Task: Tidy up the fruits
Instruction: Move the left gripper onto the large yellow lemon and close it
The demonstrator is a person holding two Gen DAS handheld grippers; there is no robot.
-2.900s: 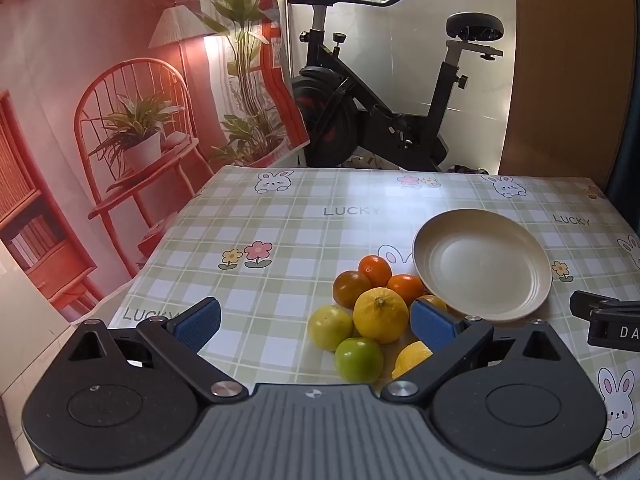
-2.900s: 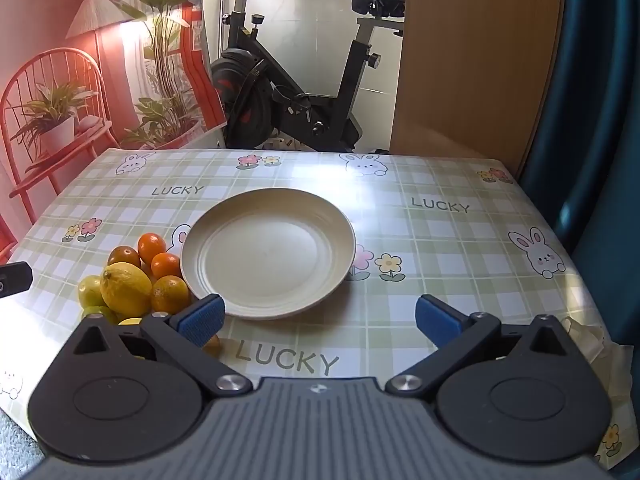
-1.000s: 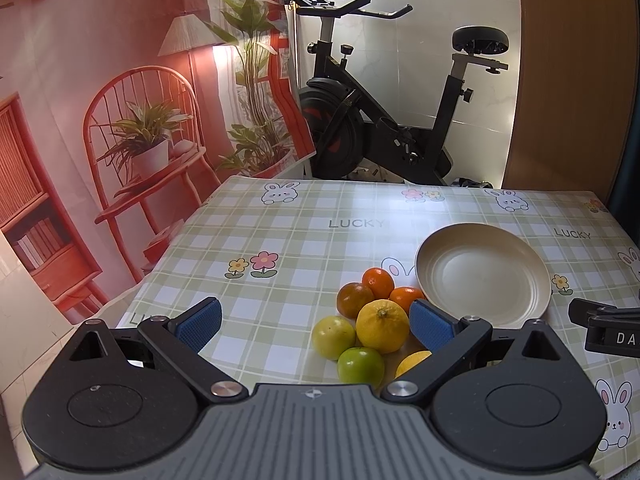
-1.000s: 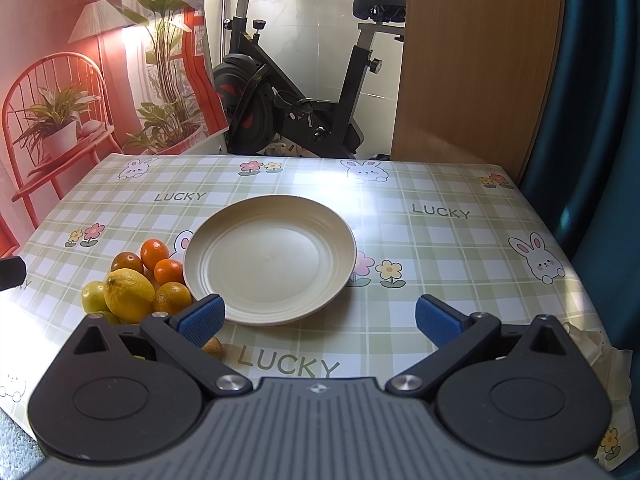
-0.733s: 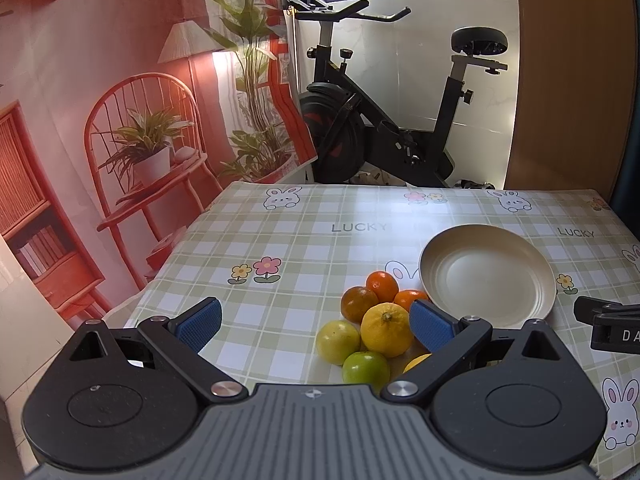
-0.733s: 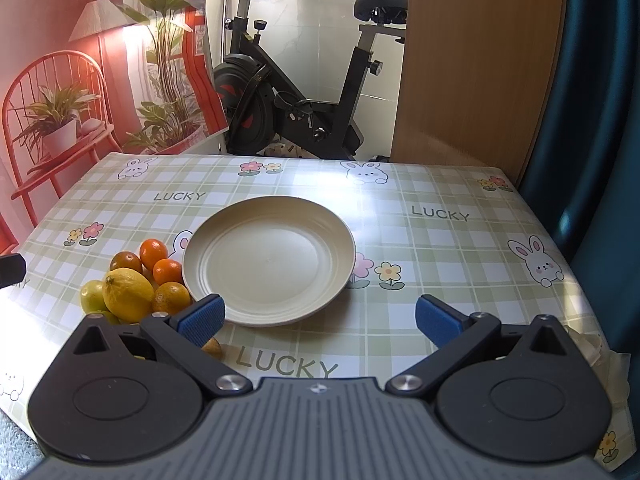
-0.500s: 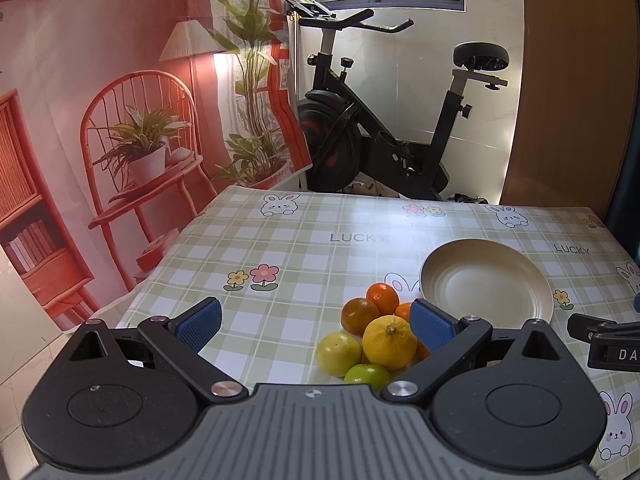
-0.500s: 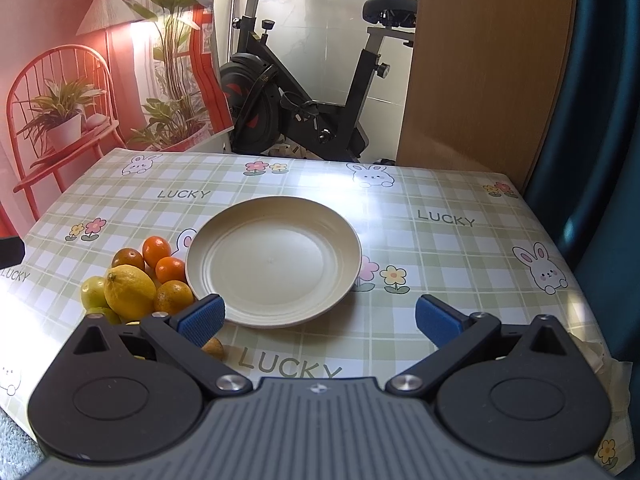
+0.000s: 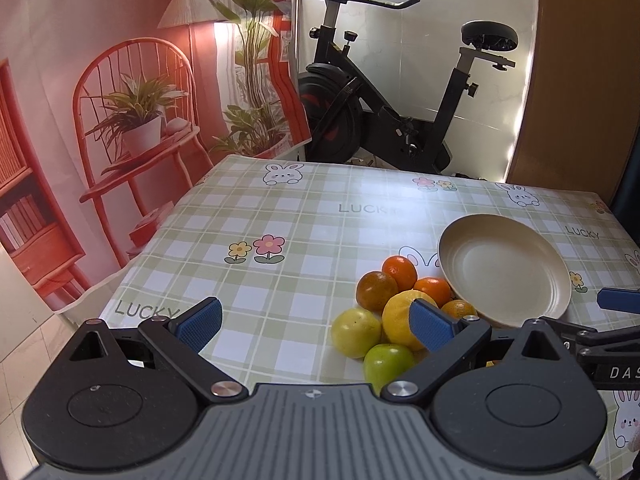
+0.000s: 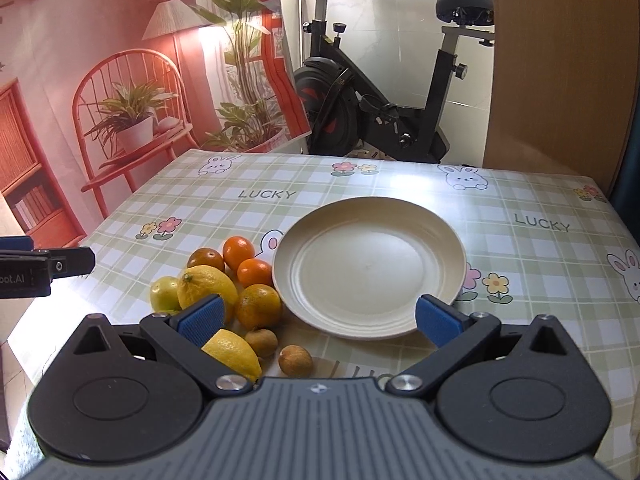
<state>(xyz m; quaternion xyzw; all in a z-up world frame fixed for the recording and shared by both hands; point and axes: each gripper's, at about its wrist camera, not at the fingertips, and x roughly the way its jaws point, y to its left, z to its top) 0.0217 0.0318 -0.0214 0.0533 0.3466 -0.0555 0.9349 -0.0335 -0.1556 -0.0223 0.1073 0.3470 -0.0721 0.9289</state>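
Left tool (image 9: 314,322): jaws spread wide, holding nothing, poised above the near left part of the bench (image 9: 304,216); its blue-padded right finger overlaps the large lemon (image 9: 400,314) in view. Right tool (image 10: 318,318): jaws likewise spread wide, holding nothing, poised over the near rim of the plate (image 10: 368,268). Fruits, all on the bench in one cluster just left of the plate: large lemon at centre; yellow-green fruit (image 9: 355,332) touching its left side; green fruit (image 9: 387,362) nearest the camera; dark orange (image 9: 376,290) and two small bright oranges (image 9: 399,272) behind, toward the plate; a larger orange (image 10: 258,306) against the plate's rim; a second lemon (image 10: 232,352) and two small brown fruits (image 10: 295,360) nearest the right tool. Plate: cream, round, bare, right of centre. Bench covering: green-checked cloth with rabbits, flowers and the word LUCKY. Beyond the bench: black exercise bike (image 9: 384,120), printed backdrop (image 9: 100,92) showing a red chair and plants.
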